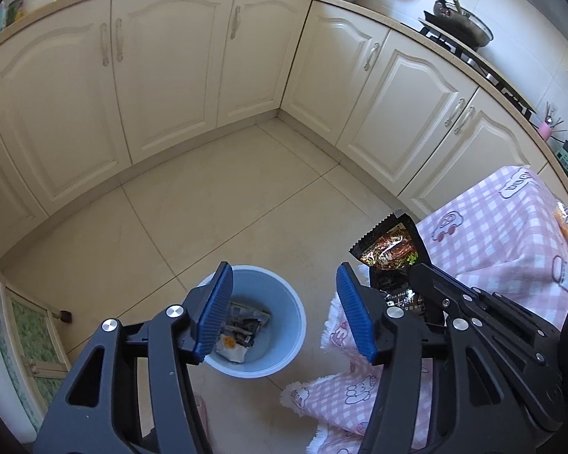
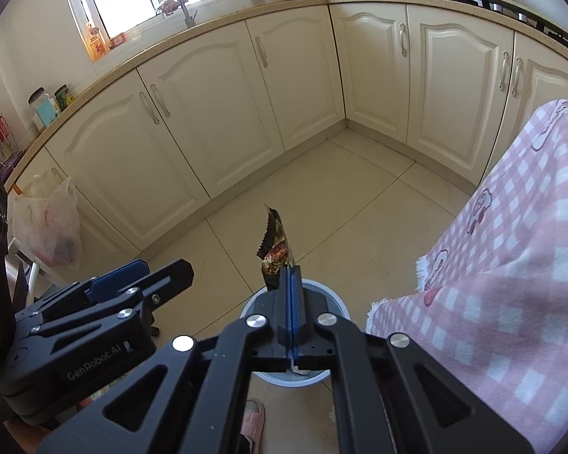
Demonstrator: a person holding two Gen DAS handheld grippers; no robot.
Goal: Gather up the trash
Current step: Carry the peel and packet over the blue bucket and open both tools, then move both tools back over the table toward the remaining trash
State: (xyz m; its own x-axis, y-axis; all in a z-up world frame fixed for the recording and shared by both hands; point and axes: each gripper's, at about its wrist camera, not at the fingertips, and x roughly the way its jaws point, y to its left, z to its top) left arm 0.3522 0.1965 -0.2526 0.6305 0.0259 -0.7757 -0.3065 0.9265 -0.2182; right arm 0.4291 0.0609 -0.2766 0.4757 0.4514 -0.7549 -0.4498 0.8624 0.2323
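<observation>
My left gripper (image 1: 286,312) is open above a light blue bin (image 1: 297,304) on the floor, with nothing between its blue pads (image 1: 216,310). Several wrappers (image 1: 240,331) lie in the bin. My right gripper (image 2: 291,283) is shut on a dark snack wrapper (image 2: 276,242), which sticks up past its tips over the bin (image 2: 335,300). In the left wrist view the same wrapper (image 1: 392,249) hangs to the right of my open jaws, beside the bin. The right wrist view shows the left gripper (image 2: 147,272) at the lower left.
A table under a pink checked cloth (image 1: 511,234) (image 2: 511,246) stands right beside the bin. Cream cabinets (image 1: 170,56) line the far corner. A plastic bag (image 2: 45,227) hangs at the left, and a pink slipper (image 2: 253,416) lies on the tiled floor (image 1: 227,196).
</observation>
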